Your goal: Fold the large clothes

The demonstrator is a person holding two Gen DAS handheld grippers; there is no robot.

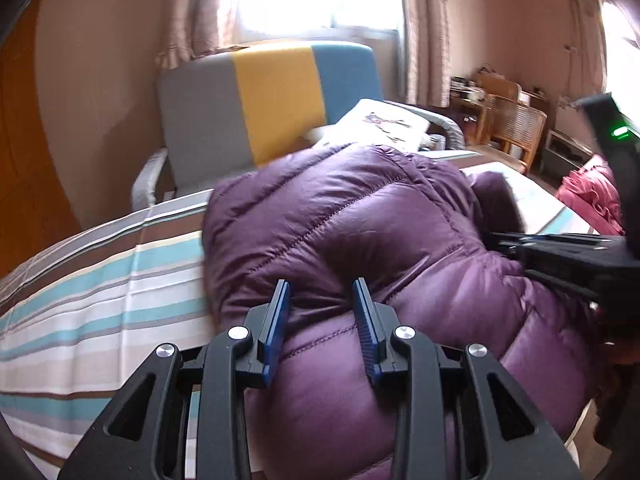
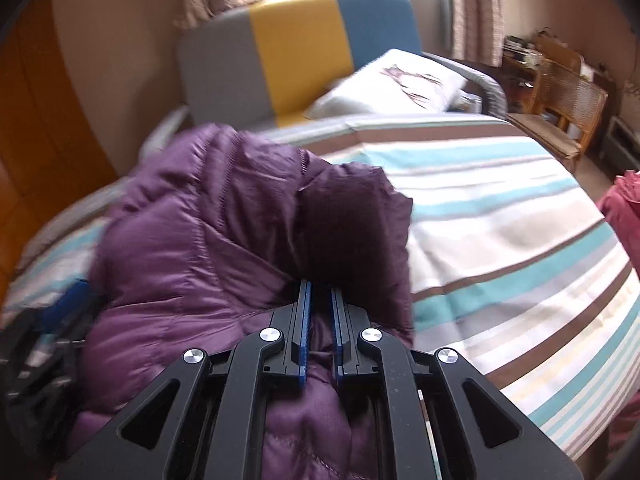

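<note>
Purple puffy jacket (image 1: 360, 216) bunched in a heap on the striped bed cover (image 1: 100, 288). Left gripper (image 1: 322, 292) wide open, blue tips pressing on the puffy cloth, gripping nothing. Right gripper (image 2: 320, 292) nearly closed, pinching a fold of jacket. Behind, a grey, yellow and blue headboard (image 2: 296, 48) and white pillow (image 2: 388, 84).

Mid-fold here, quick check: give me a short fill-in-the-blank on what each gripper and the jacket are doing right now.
1. The purple down jacket lies on a ____ bedspread.
2. The right gripper is ____ on the jacket's fabric.
3. The left gripper has its jaws ____.
4. The pillow sits near the ____ of the bed.

Missing words: striped; shut; open; head
</note>
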